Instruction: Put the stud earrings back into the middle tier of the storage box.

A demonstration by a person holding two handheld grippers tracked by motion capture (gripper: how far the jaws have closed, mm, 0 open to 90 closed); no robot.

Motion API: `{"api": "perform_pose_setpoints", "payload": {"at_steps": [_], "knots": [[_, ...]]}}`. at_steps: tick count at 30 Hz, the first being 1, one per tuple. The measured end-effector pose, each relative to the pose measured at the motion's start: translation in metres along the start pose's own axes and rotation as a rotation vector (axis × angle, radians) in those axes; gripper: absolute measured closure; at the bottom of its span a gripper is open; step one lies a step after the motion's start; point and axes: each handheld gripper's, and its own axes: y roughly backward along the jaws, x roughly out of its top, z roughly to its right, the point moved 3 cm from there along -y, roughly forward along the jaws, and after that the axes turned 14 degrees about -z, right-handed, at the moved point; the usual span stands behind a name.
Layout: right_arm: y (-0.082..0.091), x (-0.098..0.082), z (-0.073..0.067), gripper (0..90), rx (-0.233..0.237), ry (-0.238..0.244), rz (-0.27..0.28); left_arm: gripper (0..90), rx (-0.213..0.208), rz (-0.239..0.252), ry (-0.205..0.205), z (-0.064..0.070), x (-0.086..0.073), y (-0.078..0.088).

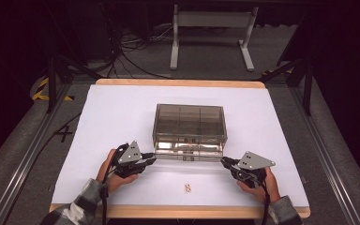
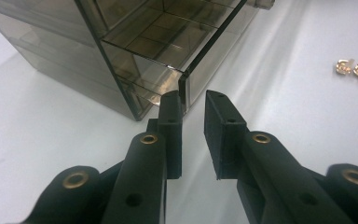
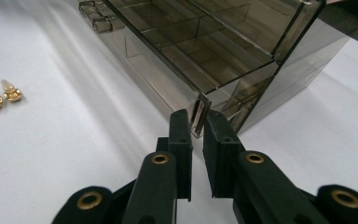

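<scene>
Black jaws of the left gripper (image 2: 193, 105) and right gripper (image 3: 199, 122) each pinch a front corner of the pulled-out drawer (image 1: 189, 151) of the smoky acrylic organizer (image 1: 189, 123) mid-tabletop (image 1: 108, 112): likely light, rigid, slick, brittle, so best gripped gently at those edges.

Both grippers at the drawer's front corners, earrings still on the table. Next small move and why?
Probably draw the bottom drawer a little further out. The left gripper and right gripper each pinch a front corner of it, it looks only partly out of the smoky acrylic box, and the gold earrings lie in front.
</scene>
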Motion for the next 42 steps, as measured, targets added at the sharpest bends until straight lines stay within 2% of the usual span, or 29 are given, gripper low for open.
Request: {"api": "perform_pose_setpoints", "payload": {"at_steps": [12, 21, 24, 33, 42], "knots": [[0.003, -0.002, -0.001, 82.7, 0.014, 0.007, -0.006, 76.6, -0.004, -0.014, -0.028, 0.005, -0.002, 0.002], [0.004, -0.003, -0.003, 82.7, 0.025, 0.017, -0.013, 75.9, -0.011, -0.02, -0.024, 0.007, -0.003, 0.002], [0.005, -0.005, -0.004, 82.9, 0.027, 0.017, -0.016, 75.9, -0.011, -0.029, -0.04, 0.009, -0.003, 0.001], [0.006, -0.006, -0.006, 83.2, 0.039, 0.03, -0.014, 75.9, -0.005, -0.032, -0.034, 0.01, -0.005, 0.003], [0.006, -0.006, -0.006, 82.0, 0.038, 0.032, -0.021, 75.9, -0.015, -0.034, -0.045, 0.014, -0.006, 0.004]]}}
